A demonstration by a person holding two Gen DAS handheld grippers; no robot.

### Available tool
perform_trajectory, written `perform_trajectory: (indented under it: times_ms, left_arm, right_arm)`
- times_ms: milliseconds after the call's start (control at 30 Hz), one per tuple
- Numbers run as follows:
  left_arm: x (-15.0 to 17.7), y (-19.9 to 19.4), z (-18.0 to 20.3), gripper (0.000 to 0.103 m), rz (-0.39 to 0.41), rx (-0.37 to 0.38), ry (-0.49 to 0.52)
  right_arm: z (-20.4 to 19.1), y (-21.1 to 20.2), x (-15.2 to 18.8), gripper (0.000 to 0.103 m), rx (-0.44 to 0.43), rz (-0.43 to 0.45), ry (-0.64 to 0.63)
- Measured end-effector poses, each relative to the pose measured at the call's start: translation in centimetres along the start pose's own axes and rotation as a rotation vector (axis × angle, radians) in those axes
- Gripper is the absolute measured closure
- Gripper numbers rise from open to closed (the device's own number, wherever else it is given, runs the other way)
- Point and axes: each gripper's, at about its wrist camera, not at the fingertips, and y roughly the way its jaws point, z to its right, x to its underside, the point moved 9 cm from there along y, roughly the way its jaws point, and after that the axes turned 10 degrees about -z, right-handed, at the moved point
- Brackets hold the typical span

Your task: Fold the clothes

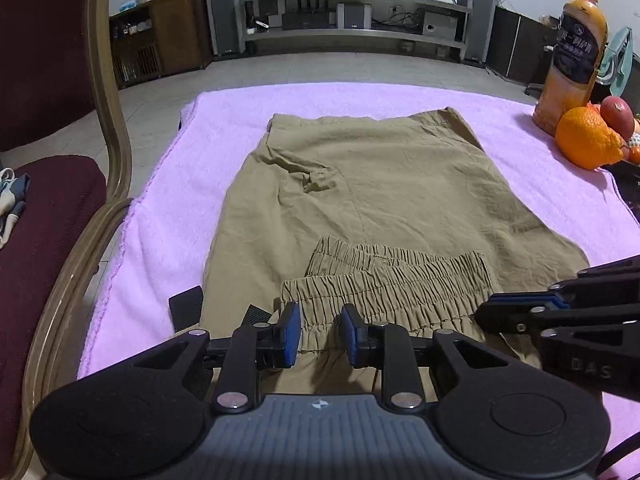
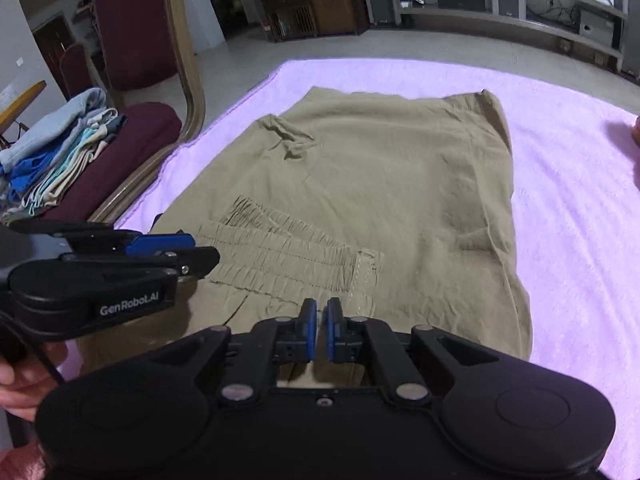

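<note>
Your left hand-held gripper [image 1: 320, 334] is partly spread w/ the gathered waistband between its pads, not clearly pinched. Right hand-held gripper [image 2: 321, 330] is pressed nearly together over the khaki pants [image 1: 380, 200]; can't tell if cloth is caught. Pants lie folded on the pink towel [image 1: 168, 200] covering the counter. Folded clothes [image 2: 60, 152] sit stacked on the chair [image 2: 132, 148].

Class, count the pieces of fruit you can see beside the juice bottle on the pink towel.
3 at least: a large orange in front, a red fruit behind it, and a small orange one at the frame edge. More may be hidden beyond.
</note>
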Motion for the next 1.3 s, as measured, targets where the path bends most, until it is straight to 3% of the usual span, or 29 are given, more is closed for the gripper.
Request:
perform_trajectory:
  times_ms: [133,267,367,467,567,633,733,800,1000,1133,1300]
  left_arm:
    - [-0.1,-2.2,0.4,0.082,0.069,0.057,-0.021]
    - [-1.1,-6.8,2.4,0.081,0.194,0.193,0.009]
    - [-2.3,-9.4,4.4,0.078,0.253,0.273,0.022]
    - [-3.1,-8.7,6.7,0.074,0.199,0.267,0.052]
    - [-3.4,-4.3,8.4,0.074,0.085,0.205,0.105]
    - [-3.4,-1.3,8.9,0.085,0.020,0.170,0.129]
    - [-2.5,2.5,9.1,0.089,-0.054,0.166,0.186]
    - [-1.9,3.0,9.5,0.089,0.014,0.144,0.295]
    - [-2.3,3.5,8.9,0.091,-0.005,0.209,0.253]
    - [-2.5,3.6,8.8,0.091,-0.009,0.241,0.241]
    - [-2.5,3.7,8.9,0.091,-0.004,0.252,0.245]
  right_arm:
    - [1.0,-2.6,-0.3,0.096,-0.011,0.040,0.032]
    - [4.0,-7.6,-1.0,0.094,0.036,0.111,0.091]
    - [6.4,-12.7,-1.4,0.093,0.083,0.226,0.116]
    - [9.0,-16.6,-2.6,0.081,0.178,0.352,0.129]
    - [11.5,-15.8,-3.7,0.069,0.219,0.369,0.142]
    - [12.9,-12.6,-4.2,0.067,0.167,0.303,0.173]
    - [14.7,-7.2,-4.8,0.067,0.035,0.180,0.259]
    - [15.6,-4.5,-5.7,0.067,-0.023,0.136,0.297]
    - [19.1,1.3,-9.1,0.067,-0.165,0.134,0.444]
    - [20.5,4.3,-10.7,0.067,-0.247,0.152,0.476]
    - [20.5,6.9,-12.8,0.068,-0.492,0.144,0.485]
